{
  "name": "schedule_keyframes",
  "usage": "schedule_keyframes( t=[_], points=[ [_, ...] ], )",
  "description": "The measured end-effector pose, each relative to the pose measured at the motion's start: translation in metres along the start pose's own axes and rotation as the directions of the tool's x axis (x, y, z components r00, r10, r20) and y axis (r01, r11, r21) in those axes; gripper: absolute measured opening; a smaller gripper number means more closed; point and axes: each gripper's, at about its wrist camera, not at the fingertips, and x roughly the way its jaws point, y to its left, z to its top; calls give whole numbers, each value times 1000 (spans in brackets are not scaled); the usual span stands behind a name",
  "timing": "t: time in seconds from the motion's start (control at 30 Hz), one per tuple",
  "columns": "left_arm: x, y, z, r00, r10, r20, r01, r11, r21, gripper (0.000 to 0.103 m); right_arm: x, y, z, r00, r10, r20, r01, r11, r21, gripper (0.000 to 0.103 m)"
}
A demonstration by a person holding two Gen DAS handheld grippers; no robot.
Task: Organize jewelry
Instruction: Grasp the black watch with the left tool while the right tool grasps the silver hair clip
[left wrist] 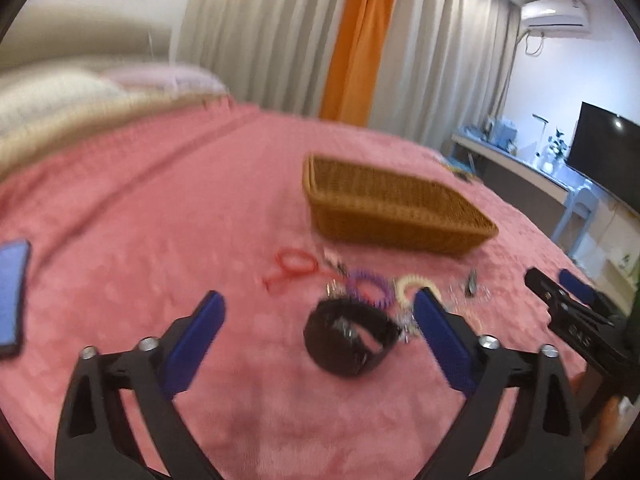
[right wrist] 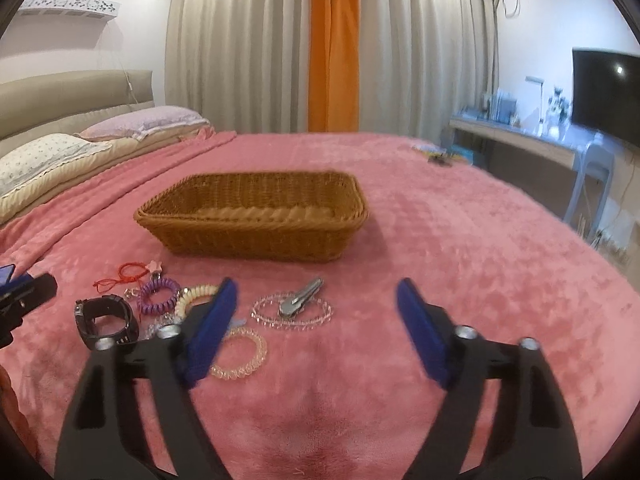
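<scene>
A wicker basket (right wrist: 256, 216) stands empty on the pink bedspread; it also shows in the left wrist view (left wrist: 384, 208). In front of it lie a black watch (left wrist: 352, 336) (right wrist: 106, 320), a red cord bracelet (left wrist: 294, 266) (right wrist: 128, 272), a purple coil band (left wrist: 368, 286) (right wrist: 158, 296), a cream coil band (left wrist: 416, 286) (right wrist: 196, 294), a clear bead bracelet (right wrist: 292, 312) with a silver clip (right wrist: 300, 298) on it, and a clear pink coil band (right wrist: 240, 354). My left gripper (left wrist: 320, 304) is open just above the watch. My right gripper (right wrist: 316, 292) is open over the bead bracelet.
A blue phone (left wrist: 12, 296) lies at the left on the bedspread (right wrist: 460, 260). Pillows (right wrist: 44, 160) and a headboard are at the far left. A desk with a TV (right wrist: 604, 92) stands past the bed's right edge. Small items (right wrist: 438, 158) lie at the bed's far corner.
</scene>
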Motion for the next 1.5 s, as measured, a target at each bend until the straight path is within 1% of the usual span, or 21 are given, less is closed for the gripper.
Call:
schedule_keyframes(
  t=[0.07, 0.17, 0.23, 0.3, 0.33, 0.37, 0.43, 0.5, 0.53, 0.57, 0.63, 0.77, 0.83, 0.9, 1.0, 1.07, 1.13, 1.23, 1.33, 1.43, 1.5],
  points=[
    [5, 8, -4, 998, -23, -52, 21, 999, -36, 78, 6, -3, -2, 999, 16, -28, -15, 1000, 11, 58],
    [6, 12, -7, 996, -39, -82, 34, 998, -62, 75, 13, -7, -4, 998, 33, -62, -32, 999, 26, 51],
    [9, 10, -6, 994, -36, -106, 30, 998, -53, 74, 15, -9, -4, 996, 37, -80, -34, 999, 37, 47],
    [14, 6, -5, 989, -34, -142, 28, 999, -43, 72, 21, -14, -4, 990, 60, -131, -53, 997, 56, 40],
    [18, 3, -5, 986, -35, -164, 29, 999, -38, 67, 23, -17, -4, 985, 73, -154, -64, 996, 66, 36],
    [22, 1, -6, 981, -39, -188, 33, 999, -35, 63, 26, -20, -4, 980, 92, -179, -79, 994, 79, 35],
    [27, 0, -7, 975, -51, -217, 42, 998, -47, 63, 32, -26, -3, 966, 131, -221, -110, 988, 105, 35],
    [34, -1, -7, 970, -49, -238, 38, 998, -53, 59, 40, -28, -1, 957, 150, -250, -124, 985, 117, 35],
    [35, -3, -7, 969, -44, -243, 32, 998, -51, 54, 43, -28, -1, 953, 156, -261, -127, 984, 122, 35],
    [39, -4, -6, 968, -34, -250, 22, 999, -50, 54, 47, -26, 0, 949, 158, -274, -128, 984, 123, 35],
    [44, -4, -3, 967, -24, -253, 11, 998, -54, 54, 55, -20, 3, 946, 149, -288, -124, 987, 104, 35],
    [48, -5, 1, 971, -15, -240, 3, 999, -50, 54, 63, -3, 15, 947, 156, -281, -140, 987, 76, 35],
    [50, -6, 2, 970, -4, -243, -6, 999, -39, 54, 75, 4, 17, 938, 143, -315, -128, 990, 66, 35],
    [53, -7, 1, 969, -2, -248, -6, 999, -32, 54, 86, 4, 17, 928, 153, -339, -132, 987, 87, 34],
    [54, -10, 1, 970, 6, -243, -10, 1000, -17, 54, 101, 2, 15, 917, 138, -374, -106, 989, 104, 34],
    [55, -12, 1, 970, 16, -241, -18, 1000, -5, 54, 111, 0, 11, 906, 129, -404, -91, 990, 112, 22],
    [55, -14, 0, 970, 17, -241, -18, 1000, 0, 54, 116, -4, 9, 900, 140, -413, -94, 987, 131, 20],
    [56, -13, -1, 970, 17, -243, -17, 1000, -1, 54, 113, -9, 8, 903, 156, -401, -104, 983, 150, 19],
    [55, -10, -2, 969, 8, -246, -12, 1000, -12, 48, 107, -13, 7, 908, 169, -384, -114, 980, 162, 19],
    [54, -6, -4, 969, -10, -249, 2, 999, -34, 48, 100, -15, 9, 916, 172, -363, -119, 980, 162, 19],
    [54, -5, -4, 968, -10, -251, 1, 999, -38, 48, 89, -16, 9, 920, 171, -351, -122, 980, 159, 19]
  ],
)
